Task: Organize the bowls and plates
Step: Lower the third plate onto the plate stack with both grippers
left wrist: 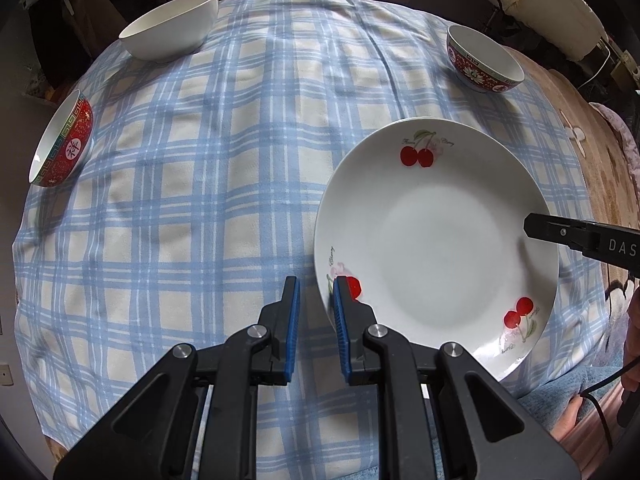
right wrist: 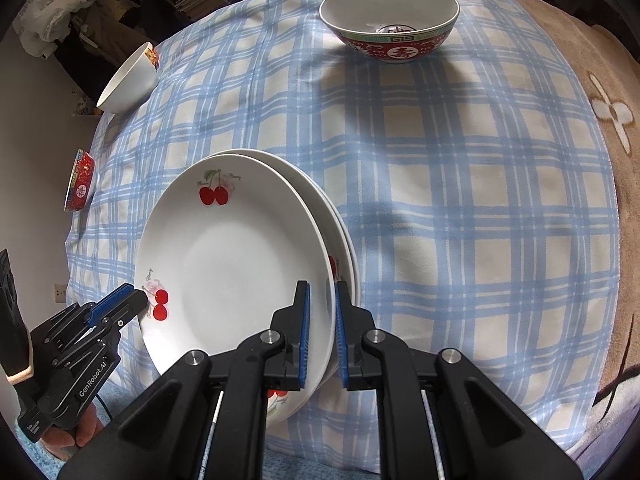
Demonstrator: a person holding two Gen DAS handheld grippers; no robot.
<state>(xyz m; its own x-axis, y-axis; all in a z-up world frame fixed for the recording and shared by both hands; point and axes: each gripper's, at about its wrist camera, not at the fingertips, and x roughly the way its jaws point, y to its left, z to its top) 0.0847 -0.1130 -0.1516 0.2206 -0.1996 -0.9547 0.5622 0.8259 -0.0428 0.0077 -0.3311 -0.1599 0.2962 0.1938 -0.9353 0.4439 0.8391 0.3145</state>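
A white cherry-print plate (left wrist: 432, 240) is held at two opposite spots on its rim. My left gripper (left wrist: 316, 284) is shut on the left rim by the cherry print, one finger inside the plate and one outside. The right gripper (right wrist: 322, 290) is shut on the right rim; it shows from the side as a black finger (left wrist: 532, 230). Under this plate (right wrist: 240, 272), shifted right, lies a second matching plate (right wrist: 342, 236); I cannot tell whether they touch. The left gripper (right wrist: 138, 300) shows at the rim in the right wrist view. A white bowl (left wrist: 172, 28) and two red patterned bowls (left wrist: 64, 148) (left wrist: 484, 60) stand apart on the cloth.
A blue plaid cloth (left wrist: 200, 200) covers the surface, over a brown blanket (right wrist: 600, 80) on the right. The bowls show again: red (right wrist: 390, 20), white (right wrist: 128, 80), red (right wrist: 82, 182). Clutter lies past the far edge. A hand (right wrist: 76, 436) holds the left gripper.
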